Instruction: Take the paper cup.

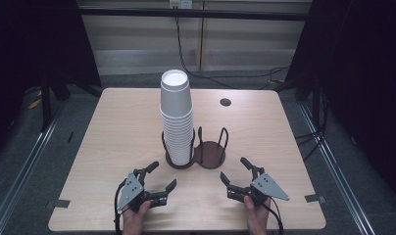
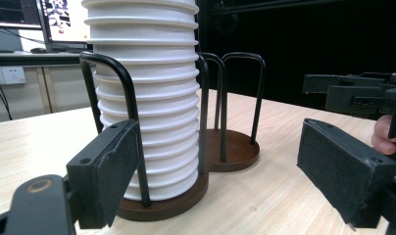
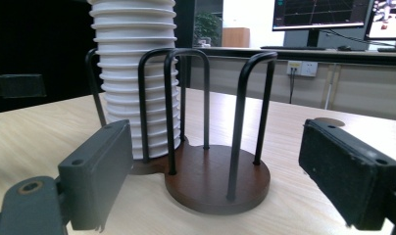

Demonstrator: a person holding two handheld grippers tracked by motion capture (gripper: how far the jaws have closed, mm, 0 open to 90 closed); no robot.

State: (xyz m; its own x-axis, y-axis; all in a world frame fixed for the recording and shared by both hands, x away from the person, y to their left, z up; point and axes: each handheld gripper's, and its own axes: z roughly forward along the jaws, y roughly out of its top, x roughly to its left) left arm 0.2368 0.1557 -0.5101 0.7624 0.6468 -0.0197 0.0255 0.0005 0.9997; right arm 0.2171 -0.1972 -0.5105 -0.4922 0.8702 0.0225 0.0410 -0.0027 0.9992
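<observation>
A tall stack of white paper cups (image 1: pixel 176 115) stands upright in the left ring of a two-place holder with brown round bases and black wire hoops. The holder's right base (image 1: pixel 211 153) is bare. My left gripper (image 1: pixel 163 175) is open on the table in front of the stack, apart from it. My right gripper (image 1: pixel 234 169) is open in front of the bare base. In the left gripper view the cup stack (image 2: pixel 147 98) rises between the spread jaws, with the other gripper (image 2: pixel 362 95) at the right. The right gripper view faces the bare base (image 3: pixel 215 178), with the cups (image 3: pixel 137 73) behind it.
The wooden table (image 1: pixel 122 127) has a round cable hole (image 1: pixel 225 102) at its far right and grey tape marks (image 1: pixel 313 198) near the front corners. Black cables run over the floor behind. Monitors (image 3: pixel 323 12) stand on a desk in the background.
</observation>
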